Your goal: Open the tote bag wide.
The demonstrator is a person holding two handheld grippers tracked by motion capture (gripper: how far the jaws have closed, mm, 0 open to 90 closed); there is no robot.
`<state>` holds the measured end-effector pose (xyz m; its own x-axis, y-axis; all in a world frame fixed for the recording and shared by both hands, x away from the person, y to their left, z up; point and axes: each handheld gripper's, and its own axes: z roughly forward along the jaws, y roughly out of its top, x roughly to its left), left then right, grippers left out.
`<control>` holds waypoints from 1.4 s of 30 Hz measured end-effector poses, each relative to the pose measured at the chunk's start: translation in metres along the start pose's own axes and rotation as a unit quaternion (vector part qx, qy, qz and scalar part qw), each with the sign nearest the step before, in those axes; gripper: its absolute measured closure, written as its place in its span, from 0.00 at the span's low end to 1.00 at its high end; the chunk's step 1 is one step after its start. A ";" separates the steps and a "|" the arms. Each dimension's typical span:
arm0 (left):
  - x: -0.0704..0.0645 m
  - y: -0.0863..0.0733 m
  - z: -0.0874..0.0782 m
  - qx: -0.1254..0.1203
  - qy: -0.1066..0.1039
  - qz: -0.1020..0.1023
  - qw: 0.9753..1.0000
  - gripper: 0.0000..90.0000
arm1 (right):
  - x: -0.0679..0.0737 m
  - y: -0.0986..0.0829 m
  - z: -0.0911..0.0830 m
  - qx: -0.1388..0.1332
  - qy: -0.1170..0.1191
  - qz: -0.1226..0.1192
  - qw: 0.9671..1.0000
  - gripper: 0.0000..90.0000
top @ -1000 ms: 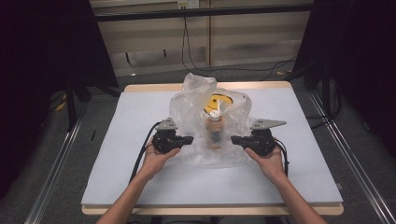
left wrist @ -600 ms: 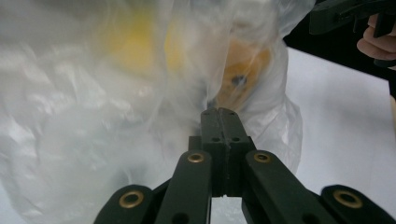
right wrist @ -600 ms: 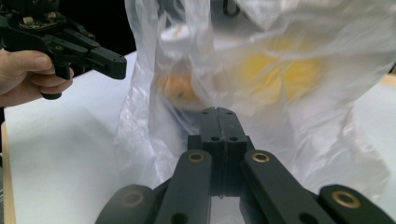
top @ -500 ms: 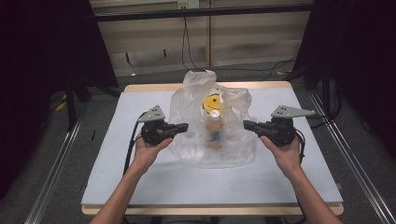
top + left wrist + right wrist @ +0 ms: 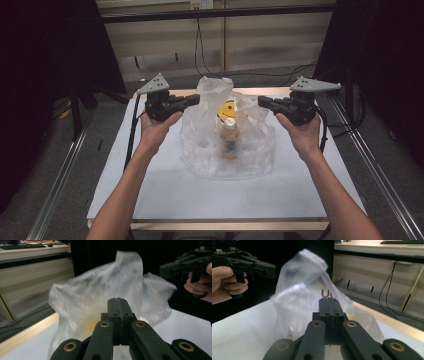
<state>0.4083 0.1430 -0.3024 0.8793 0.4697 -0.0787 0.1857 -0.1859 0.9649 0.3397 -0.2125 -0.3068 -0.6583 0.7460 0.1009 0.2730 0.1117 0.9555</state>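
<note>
A clear plastic bag (image 5: 227,150) stands in the middle of the white table (image 5: 165,195). Inside it are a yellow smiley item (image 5: 227,110) and a small bottle (image 5: 230,137). My left gripper (image 5: 196,99) is held high at the bag's upper left edge. Its jaws are pressed together against the thin film (image 5: 100,295). My right gripper (image 5: 261,103) mirrors it at the bag's upper right edge, jaws likewise together at the film (image 5: 297,297). The bag is blurred in both gripper views. Each gripper view also shows the other hand and its gripper farther off.
The table has a wooden rim (image 5: 225,225) at its front. Metal rails (image 5: 60,185) run along both sides on the floor. Cables (image 5: 200,45) hang down the wall behind. Dark curtains stand at the left and right.
Both grippers have risen from low beside the bag to its upper edges and moved apart. The top of the bag has lifted and spread slightly with them.
</note>
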 end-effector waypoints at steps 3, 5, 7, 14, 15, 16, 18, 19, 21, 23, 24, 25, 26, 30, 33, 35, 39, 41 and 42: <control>0.008 0.008 0.015 0.006 0.004 -0.009 1.000 1.00 | -0.001 0.008 0.012 -0.002 0.006 -0.001 1.000 1.00; 0.011 0.007 0.023 0.014 -0.004 -0.016 1.000 1.00 | -0.002 0.009 0.016 0.000 0.008 0.003 1.000 1.00; 0.013 -0.007 0.043 0.069 0.001 -0.007 0.998 1.00 | 0.000 0.001 0.031 0.015 0.018 0.004 1.000 1.00; 0.008 -0.050 0.066 0.128 -0.020 -0.004 0.992 1.00 | -0.003 -0.036 0.049 0.068 0.023 0.009 0.997 1.00; 0.007 -0.056 0.068 0.136 -0.020 -0.005 0.991 1.00 | -0.004 -0.050 0.053 0.079 0.026 0.014 0.996 1.00; 0.006 -0.063 0.070 0.142 -0.020 -0.007 0.990 1.00 | -0.004 -0.050 0.053 0.079 0.026 0.014 0.996 1.00; 0.005 -0.082 0.075 0.159 -0.020 -0.012 0.987 1.00 | -0.005 -0.069 0.057 0.104 0.025 0.019 0.994 1.00; 0.005 -0.082 0.075 0.159 -0.020 -0.012 0.987 1.00 | -0.005 -0.069 0.057 0.104 0.025 0.019 0.994 1.00; 0.005 -0.093 0.078 0.177 -0.014 -0.009 0.984 1.00 | -0.006 -0.082 0.062 0.119 0.025 0.021 0.992 1.00; 0.005 -0.110 0.086 0.203 -0.012 -0.003 0.979 1.00 | -0.009 -0.101 0.069 0.144 0.021 0.019 0.989 1.00; 0.005 -0.110 0.086 0.203 -0.012 -0.003 0.979 1.00 | -0.009 -0.101 0.069 0.144 0.021 0.019 0.989 1.00; 0.007 -0.119 0.089 0.222 -0.008 -0.005 0.975 1.00 | -0.013 -0.110 0.074 0.155 0.019 0.022 0.987 1.00; 0.007 -0.119 0.089 0.222 -0.008 -0.005 0.975 1.00 | -0.013 -0.110 0.074 0.155 0.019 0.022 0.987 1.00; 0.014 -0.143 0.092 0.258 0.001 -0.009 0.966 1.00 | -0.024 -0.134 0.083 0.190 0.009 0.034 0.981 1.00; 0.015 -0.151 0.091 0.263 0.003 -0.013 0.965 1.00 | -0.027 -0.142 0.084 0.199 0.010 0.037 0.979 1.00; 0.018 -0.160 0.086 0.278 0.001 -0.008 0.961 1.00 | -0.031 -0.150 0.082 0.210 0.007 0.037 0.977 1.00; 0.020 -0.164 0.079 0.269 0.001 -0.011 0.963 1.00 | -0.034 -0.157 0.075 0.223 0.001 0.035 0.974 1.00; 0.020 -0.163 0.074 0.283 0.010 0.002 0.959 1.00 | -0.036 -0.159 0.073 0.230 0.000 0.031 0.973 1.00; 0.018 -0.162 0.069 0.288 0.014 0.013 0.957 1.00 | -0.038 -0.165 0.068 0.237 -0.004 0.029 0.971 1.00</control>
<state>0.4242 0.1217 -0.4779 0.8764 0.4798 -0.0419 0.3820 -0.6397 0.6670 0.3672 -0.2143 -0.4869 -0.6272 0.7648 0.1473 0.6033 0.3574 0.7129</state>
